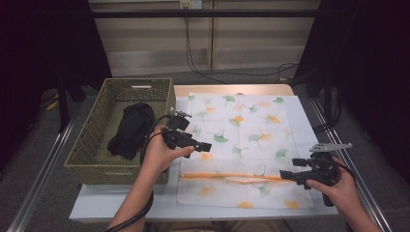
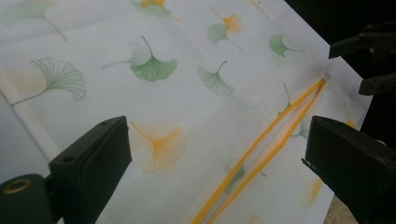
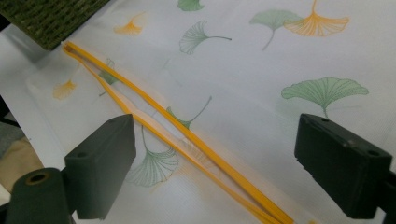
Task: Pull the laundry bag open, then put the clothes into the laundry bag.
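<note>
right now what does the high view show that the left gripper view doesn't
The high view alone takes in the green woven basket with a black garment lying in it, the white table, both of the person's hands, and the left gripper itself held above the cloth. The left gripper view alone gives a close look between that gripper's own black jaws, standing open with nothing between them. Both show the ginkgo-leaf cloth, its orange strip and the right gripper near the strip's end.
</note>
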Tool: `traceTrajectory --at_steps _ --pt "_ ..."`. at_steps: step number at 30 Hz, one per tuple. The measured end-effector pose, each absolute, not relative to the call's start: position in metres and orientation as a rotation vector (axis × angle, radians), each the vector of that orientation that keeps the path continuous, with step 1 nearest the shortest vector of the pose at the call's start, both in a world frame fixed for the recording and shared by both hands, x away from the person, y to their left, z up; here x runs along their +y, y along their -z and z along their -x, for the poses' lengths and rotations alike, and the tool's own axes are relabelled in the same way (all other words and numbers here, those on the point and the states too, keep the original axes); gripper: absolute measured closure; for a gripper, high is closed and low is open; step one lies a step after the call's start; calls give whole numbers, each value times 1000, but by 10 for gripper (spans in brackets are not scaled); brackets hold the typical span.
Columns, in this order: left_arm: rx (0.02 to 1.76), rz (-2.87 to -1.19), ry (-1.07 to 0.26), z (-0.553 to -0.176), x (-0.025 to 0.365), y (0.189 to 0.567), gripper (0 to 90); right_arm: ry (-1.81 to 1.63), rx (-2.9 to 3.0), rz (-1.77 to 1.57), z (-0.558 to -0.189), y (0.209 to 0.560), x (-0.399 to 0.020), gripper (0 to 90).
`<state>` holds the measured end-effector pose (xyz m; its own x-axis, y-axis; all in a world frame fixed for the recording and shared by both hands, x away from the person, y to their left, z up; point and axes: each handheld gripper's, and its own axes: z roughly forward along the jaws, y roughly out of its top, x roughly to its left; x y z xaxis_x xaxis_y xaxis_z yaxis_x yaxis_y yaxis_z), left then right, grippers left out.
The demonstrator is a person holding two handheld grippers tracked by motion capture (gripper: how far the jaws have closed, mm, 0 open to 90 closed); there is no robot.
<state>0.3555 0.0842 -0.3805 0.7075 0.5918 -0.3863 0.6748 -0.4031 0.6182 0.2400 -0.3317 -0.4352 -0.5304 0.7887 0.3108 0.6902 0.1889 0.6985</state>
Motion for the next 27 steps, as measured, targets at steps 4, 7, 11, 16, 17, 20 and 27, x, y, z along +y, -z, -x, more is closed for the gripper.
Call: traceTrajectory --at_steps 4,7,11,16,17,20,27 --pt "960 -2122 136 -355 86 382 49 -1262 2350 -1435 -241 436 -330 111" --pt "956 -2125 141 -355 84 382 44 -1260 2350 -1436 -241 435 -330 107" --pt "959 -2125 134 -354 82 382 42 -1262 2358 -1420 -240 435 -328 100" --pt "960 -2125 144 -353 83 382 40 -1272 2366 -1413 -241 434 -324 98" --pt "954 -2133 145 -354 84 382 40 -1270 2373 -1407 -242 434 -323 98" --pt "958 -2124 148 -353 84 382 40 -1272 2378 -1396 -245 434 -319 100" --pt "963 -2116 152 -353 85 382 42 -1276 2406 -1367 -251 433 -303 118"
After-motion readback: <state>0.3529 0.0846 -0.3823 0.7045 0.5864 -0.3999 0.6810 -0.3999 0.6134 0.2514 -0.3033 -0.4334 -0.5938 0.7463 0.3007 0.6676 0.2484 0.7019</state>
